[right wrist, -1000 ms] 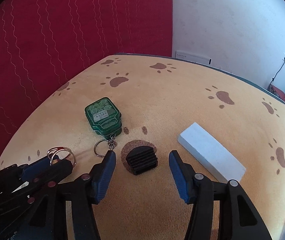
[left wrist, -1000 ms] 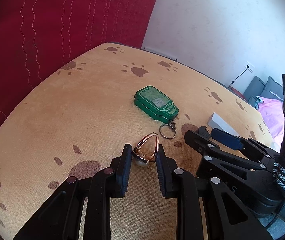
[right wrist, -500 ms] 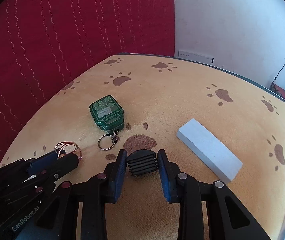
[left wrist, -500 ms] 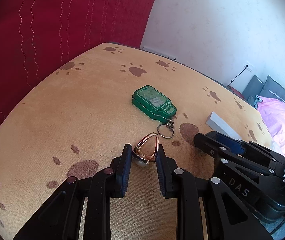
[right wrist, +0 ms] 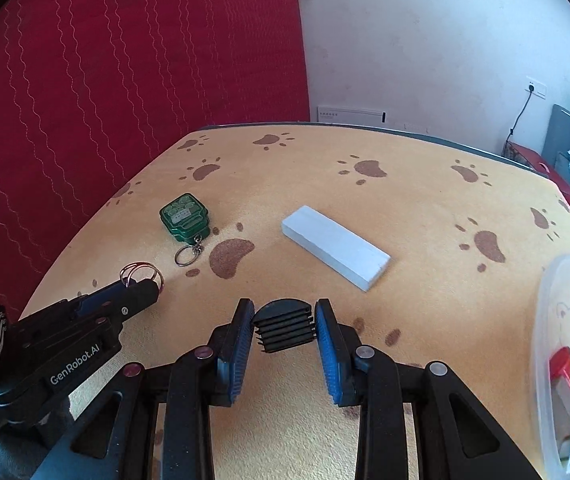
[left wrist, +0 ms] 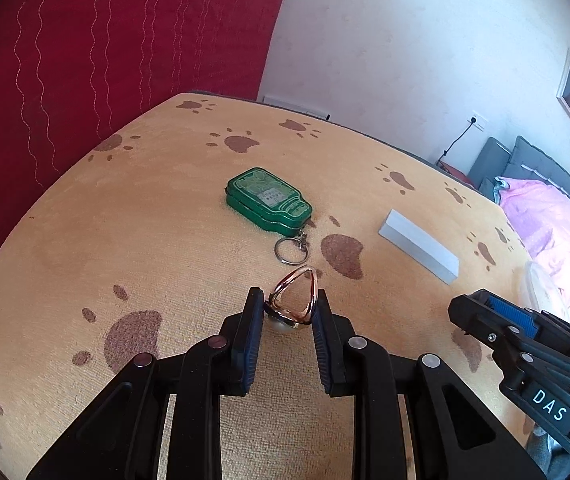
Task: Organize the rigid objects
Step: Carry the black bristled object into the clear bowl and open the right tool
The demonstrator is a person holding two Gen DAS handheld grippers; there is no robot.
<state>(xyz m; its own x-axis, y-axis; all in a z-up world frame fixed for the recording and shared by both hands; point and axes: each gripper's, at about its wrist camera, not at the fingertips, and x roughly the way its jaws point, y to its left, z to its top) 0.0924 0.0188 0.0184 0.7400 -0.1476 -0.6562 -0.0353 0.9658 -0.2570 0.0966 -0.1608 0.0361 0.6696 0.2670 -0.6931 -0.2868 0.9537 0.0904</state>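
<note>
My left gripper is shut on a rose-gold ring with a pearl, held just above the paw-print cloth. The same ring shows at the left gripper's tip in the right wrist view. My right gripper is shut on a black ribbed plug, lifted off the cloth. A green tin with a key ring lies ahead of the left gripper. The green tin also lies far left in the right wrist view. A white block rests beyond the right gripper.
A clear plastic tub holding a few items stands at the right edge of the table. A red quilted curtain hangs behind the table, with a white wall to its right. A sofa with a pink blanket lies past the table's right side.
The right gripper closed on the black plug, lifted it off the cloth and carried it to the right, towards the tub. The left gripper kept its hold on the ring, nearly still.
</note>
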